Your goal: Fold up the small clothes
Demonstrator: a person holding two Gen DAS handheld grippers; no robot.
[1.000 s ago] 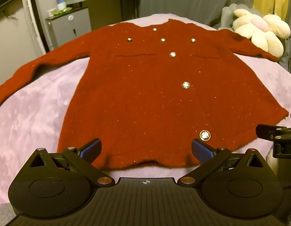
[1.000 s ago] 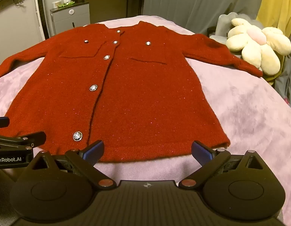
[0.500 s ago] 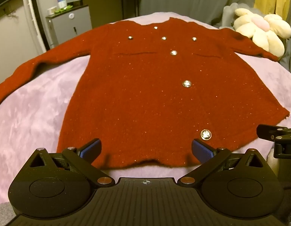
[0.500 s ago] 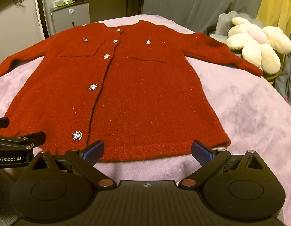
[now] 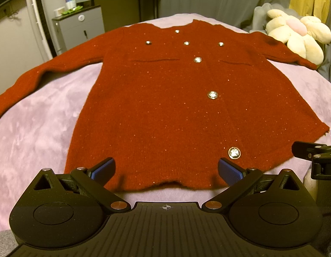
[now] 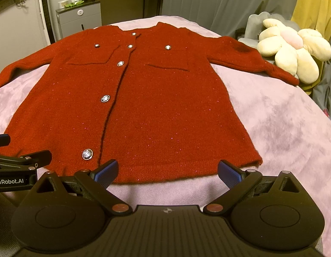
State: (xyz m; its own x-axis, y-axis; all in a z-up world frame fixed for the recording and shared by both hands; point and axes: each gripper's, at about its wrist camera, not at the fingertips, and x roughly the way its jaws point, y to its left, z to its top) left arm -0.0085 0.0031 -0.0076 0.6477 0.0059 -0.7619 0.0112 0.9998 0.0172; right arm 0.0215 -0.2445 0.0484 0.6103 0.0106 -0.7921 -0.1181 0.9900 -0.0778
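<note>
A dark red knitted cardigan with silver buttons (image 5: 165, 98) lies flat and face up on a bed covered in a mauve plush blanket (image 5: 37, 132), collar at the far end, hem toward the viewer, both sleeves spread outward. Far left, a grey cabinet (image 5: 82, 27) stands against the wall beyond the bed; the small items on top of it are too blurred to identify. The cardigan's left-hand sleeve (image 5: 26, 81) runs out toward the picture edge, its cuff cut off in both views. The left tongs (image 5: 165, 169) hover just short of the hem, blue-padded fingers (image 5: 102, 169) spread wide with nothing between them. Whether the pads touch the knit cannot be told. Five buttons run down the front placket, the lowest button (image 5: 234, 152) sitting near the hem, just beyond the right-hand finger of the left tongs. Two chest pockets each carry a button of their own. The right tongs (image 6: 167, 170) are likewise wide open and empty, poised just short of the hem near its right corner (image 6: 257, 160); in the left wrist view only a sliver of them shows at the frame's edge. The right-hand sleeve (image 6: 261, 64) ends beside a cream flower-shaped plush cushion with a pink centre (image 6: 294, 49), partly hidden behind the bed's edge. Grey curtains (image 6: 208, 0) and a yellow drape (image 6: 315, 4) close the background.
</note>
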